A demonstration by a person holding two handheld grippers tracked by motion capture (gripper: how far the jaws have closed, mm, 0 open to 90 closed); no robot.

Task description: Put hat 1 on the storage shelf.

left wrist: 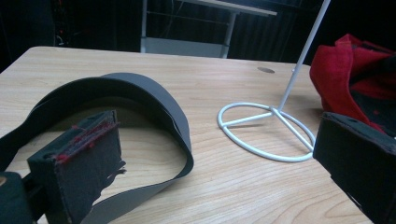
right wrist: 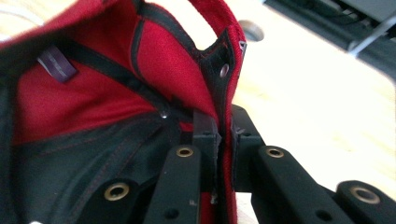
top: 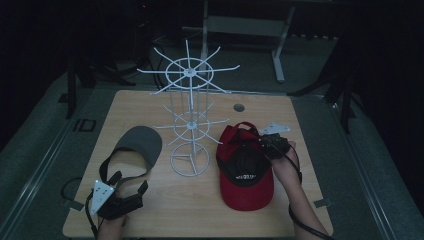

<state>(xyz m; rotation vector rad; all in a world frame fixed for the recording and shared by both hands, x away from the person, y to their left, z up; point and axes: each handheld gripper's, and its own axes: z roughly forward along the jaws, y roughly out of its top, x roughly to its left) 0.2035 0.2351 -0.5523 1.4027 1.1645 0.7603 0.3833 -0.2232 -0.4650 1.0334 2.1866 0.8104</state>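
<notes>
You are sitting at a pale wooden desk (top: 200,200) in a dim room, holding a gripper in each hand.

Your right gripper (top: 264,143) is reaching in from the right side of the desk, and its jaws are clamping the back rim of a red cap (top: 246,175). In the right gripper view the jaws are standing close together with a fold of the cap's red fabric and black inner band pinched between them, just below a small metal snap. The cap is lying upside down near the right front of the desk, with its brim pointing toward you and its dark lining facing up. The back edge by the jaws is standing higher than the rest of the cap, while the brim is resting on the desk.

Your left gripper (top: 129,188) is sitting near the left front corner of the desk, and its jaws are standing wide apart with nothing between them. They are pointing toward a grey visor (top: 137,145), which is lying flat on the left half of the desk. In the left gripper view the visor's strap is curving just ahead of the left jaw; you cannot tell whether they are touching.

A white wire rack (top: 189,107) is standing upright in the middle of the desk, between the visor and the cap, with two rings of spokes on a thin pole and a round base.
</notes>
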